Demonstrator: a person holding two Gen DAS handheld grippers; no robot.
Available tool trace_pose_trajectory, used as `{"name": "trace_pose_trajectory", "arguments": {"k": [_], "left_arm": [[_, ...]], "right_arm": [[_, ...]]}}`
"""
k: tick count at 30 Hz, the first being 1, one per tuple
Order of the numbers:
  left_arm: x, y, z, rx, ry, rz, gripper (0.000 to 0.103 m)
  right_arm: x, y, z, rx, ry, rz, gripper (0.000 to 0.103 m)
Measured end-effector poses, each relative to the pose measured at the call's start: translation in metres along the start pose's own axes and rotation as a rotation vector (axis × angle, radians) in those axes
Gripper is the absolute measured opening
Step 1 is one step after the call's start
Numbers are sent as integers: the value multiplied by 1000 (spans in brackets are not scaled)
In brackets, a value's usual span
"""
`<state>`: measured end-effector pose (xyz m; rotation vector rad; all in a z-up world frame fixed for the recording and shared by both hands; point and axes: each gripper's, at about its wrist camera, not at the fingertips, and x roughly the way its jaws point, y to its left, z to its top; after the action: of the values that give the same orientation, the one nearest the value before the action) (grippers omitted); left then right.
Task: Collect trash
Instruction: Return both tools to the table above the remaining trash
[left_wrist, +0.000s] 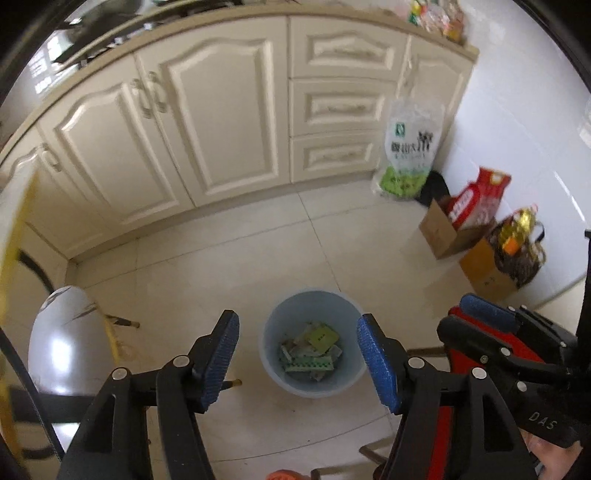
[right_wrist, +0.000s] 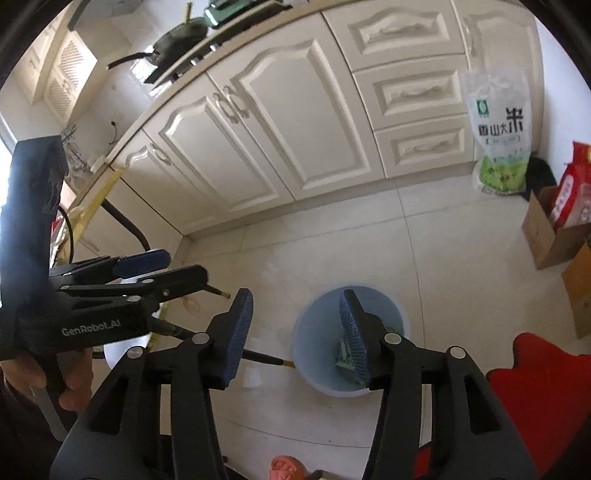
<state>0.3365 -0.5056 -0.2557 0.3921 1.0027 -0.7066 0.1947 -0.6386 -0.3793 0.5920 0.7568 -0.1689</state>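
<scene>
A pale blue bin (left_wrist: 314, 354) stands on the tiled floor, with several green and white wrappers (left_wrist: 314, 350) lying at its bottom. My left gripper (left_wrist: 295, 358) hangs above it, open, nothing between its blue pads. In the right wrist view the same bin (right_wrist: 321, 332) sits below my right gripper (right_wrist: 297, 336), which is open and empty; its right finger (right_wrist: 354, 332) hides part of the bin's inside. The left gripper (right_wrist: 173, 271) shows at the left of that view, and the right gripper (left_wrist: 480, 325) at the right edge of the left wrist view.
Cream cabinets (left_wrist: 207, 122) line the far side. A rice bag (left_wrist: 410, 151) leans on the drawers; cardboard boxes (left_wrist: 454, 229) with bags stand by the right wall. A white stool (left_wrist: 62, 339) with thin legs is at the left, a red cloth (right_wrist: 543, 398) at the right.
</scene>
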Motion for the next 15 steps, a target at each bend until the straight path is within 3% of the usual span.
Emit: {"name": "trace_pose_trajectory", "arguments": {"k": [4,6,13,15], "left_arm": [[-55,11,-23,-35,-74,19,64],[-91,20,-38,-59,-124,34,66],[-222,55,-111,-135,-342,82,81],[-261,66,-138,-158,-415,114,88]], "right_arm": [[-24,29,6,-33,-48,-3,61],[-39,49,10,-56,-82,-5,72],[-92,143,16,-181,-189,34,100],[-106,170,15,-211,-216,53,103]]}}
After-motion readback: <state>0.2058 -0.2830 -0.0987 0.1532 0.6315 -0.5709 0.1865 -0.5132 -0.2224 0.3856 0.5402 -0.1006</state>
